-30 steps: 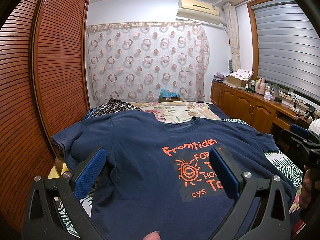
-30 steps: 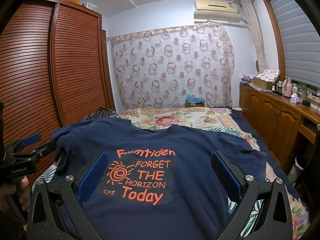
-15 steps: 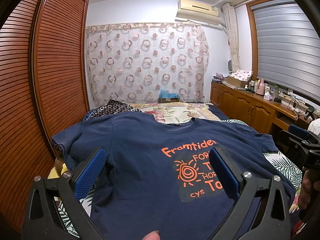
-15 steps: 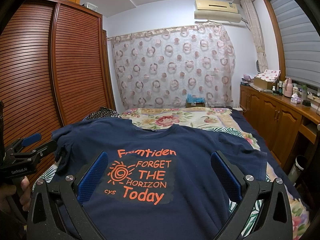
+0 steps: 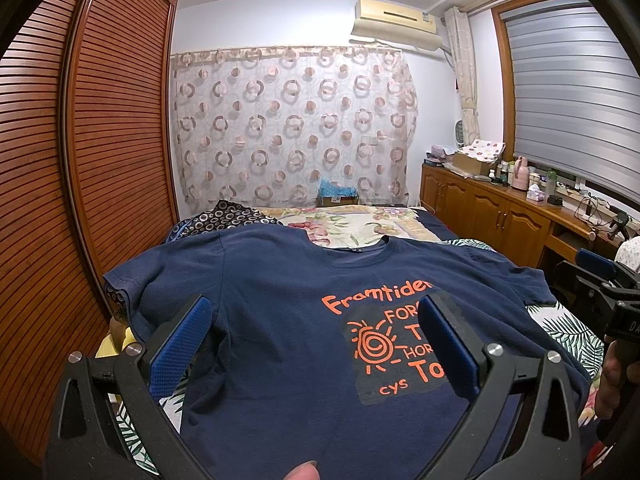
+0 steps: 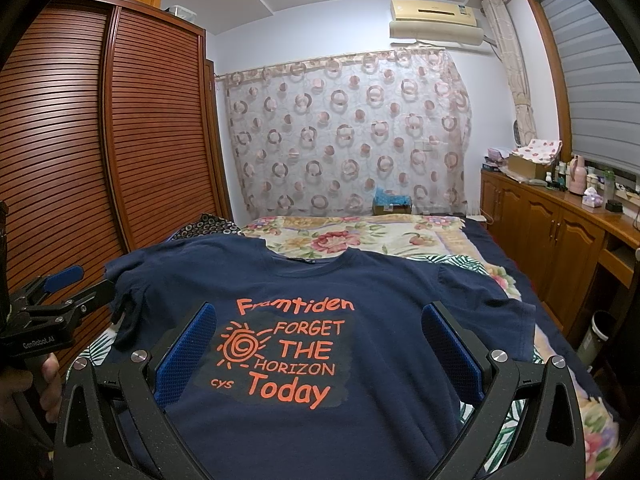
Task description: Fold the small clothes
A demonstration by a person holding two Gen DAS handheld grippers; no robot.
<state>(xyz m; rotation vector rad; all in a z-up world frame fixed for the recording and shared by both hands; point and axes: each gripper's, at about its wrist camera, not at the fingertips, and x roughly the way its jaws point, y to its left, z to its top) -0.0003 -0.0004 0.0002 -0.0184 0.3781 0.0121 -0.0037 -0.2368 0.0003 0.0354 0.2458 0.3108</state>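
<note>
While spread flat, T-shirt (image 6: 360, 292) lies under gripper (image 6: 316, 316).

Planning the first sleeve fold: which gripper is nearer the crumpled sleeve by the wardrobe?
Left. The left gripper hovers beside that sleeve; the right gripper hangs over the chest print.

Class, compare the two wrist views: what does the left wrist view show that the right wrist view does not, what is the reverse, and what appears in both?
Only the left wrist view shows a fingertip at the bottom edge and the right tongs from the side.

Only the right wrist view shows the full orange print "FORGET THE HORIZON Today" and a grey waste bin.

Both show the navy blue T-shirt spread flat on the floral bedspread, the slatted wooden wardrobe, the circle-patterned curtain and open tongs.
</note>
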